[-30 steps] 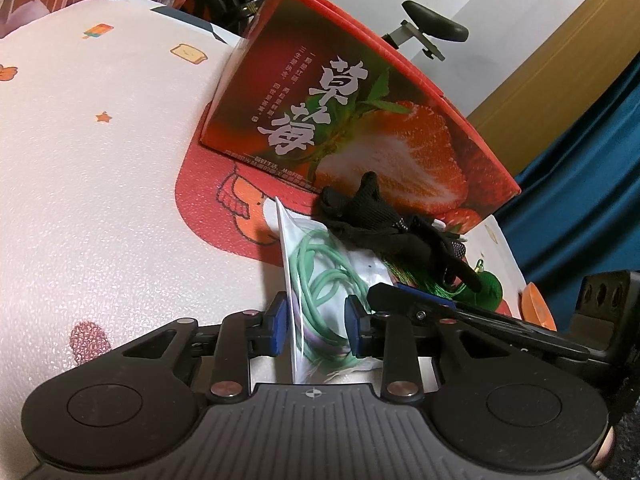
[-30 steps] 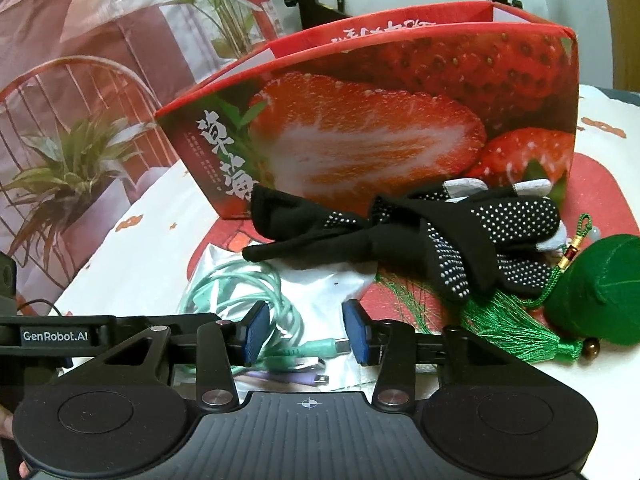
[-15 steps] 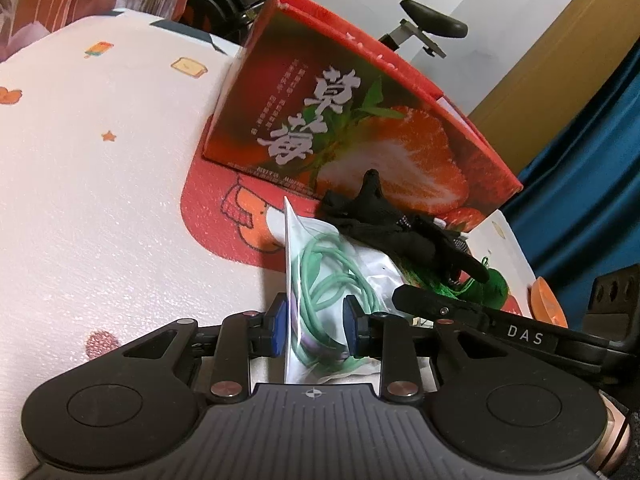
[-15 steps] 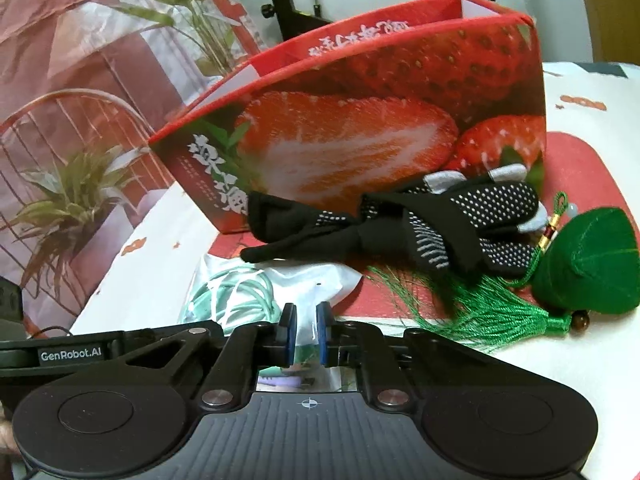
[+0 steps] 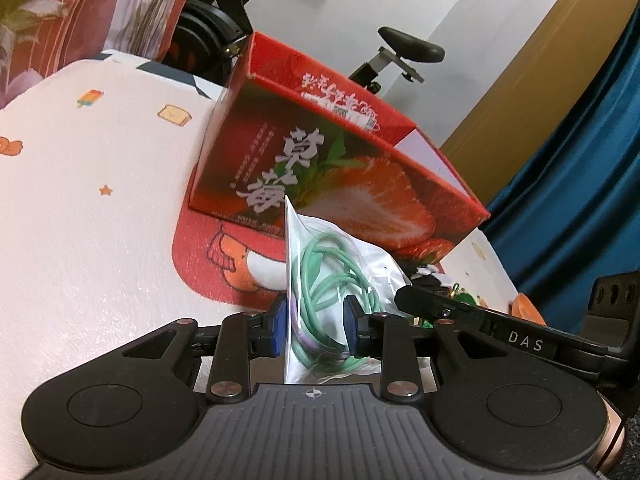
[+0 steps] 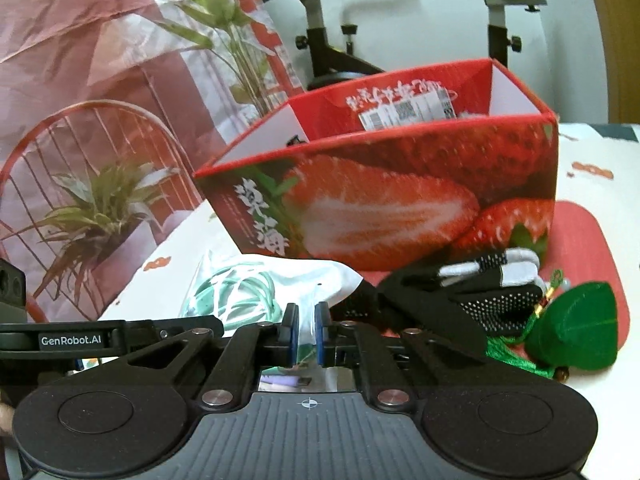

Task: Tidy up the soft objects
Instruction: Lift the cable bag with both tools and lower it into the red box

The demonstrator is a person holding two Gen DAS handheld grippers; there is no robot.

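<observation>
1. The right gripper (image 6: 306, 334) had its blue pads pressed together on an edge of the clear plastic bag (image 6: 316, 280), which held a coiled green cable (image 6: 240, 292).
2. The left gripper (image 5: 314, 330) had its jaws partly spread around the same bag (image 5: 340, 264). The bag stood on edge between the pads; whether either pad touched it could not be told.
3. Only the left wrist view showed the right gripper's black finger bar (image 5: 480, 320), marked DAS, crossing just right of the left tool's jaws. That left little open room on that side.
4. Only the right wrist view showed the black dotted gloves (image 6: 472, 300) just ahead and to the right of the right tool. They lay against the foot of the box.
5. The green tasselled sachet (image 6: 576, 328) lay further right, touching the gloves. In the left view both showed only as slivers behind the bar.
6. To the left of the left tool, the white patterned table cover (image 5: 80, 240) lay bare and wide.
7. Straight ahead of both tools stood the open red strawberry box (image 6: 400, 208) on a red mat (image 5: 200, 248). Its near rim (image 6: 380, 142) rose above the bag's top edge.
8. The right view looked into the box and showed a label on its far inner wall.
9. Beyond the box stood an exercise bike (image 6: 332, 52).
</observation>
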